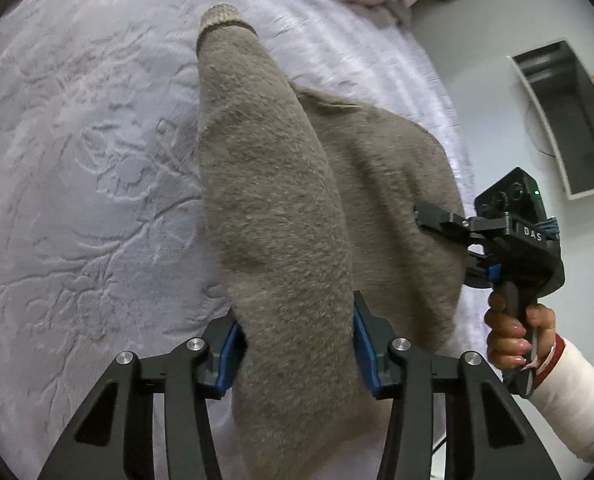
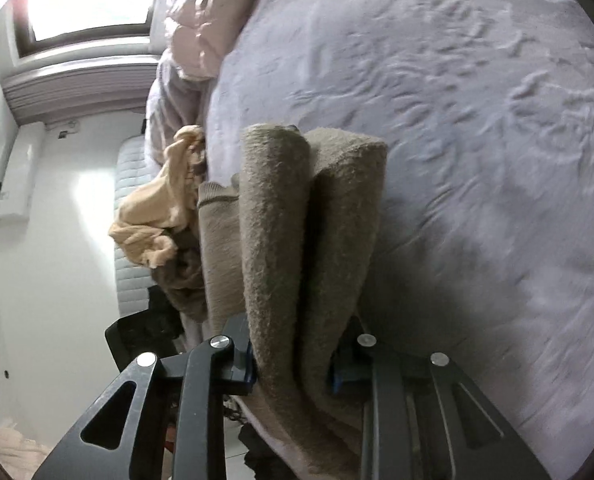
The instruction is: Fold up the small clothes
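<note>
both the left gripper (image 1: pixel 297 344) and right gripper (image 2: pixel 293 364) clamp the grey-brown sweater (image 1: pixel 281 200), held above the white bedspread (image 1: pixel 77 160).

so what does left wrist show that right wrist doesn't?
Left wrist only: the right gripper from outside, the hand on its handle, the ribbed cuff of the garment.
Right wrist only: a bright window, a crumpled peach cloth at the bed's edge.
Both: the fuzzy grey-brown knit garment clamped in each gripper, the embossed white bedspread.
</note>
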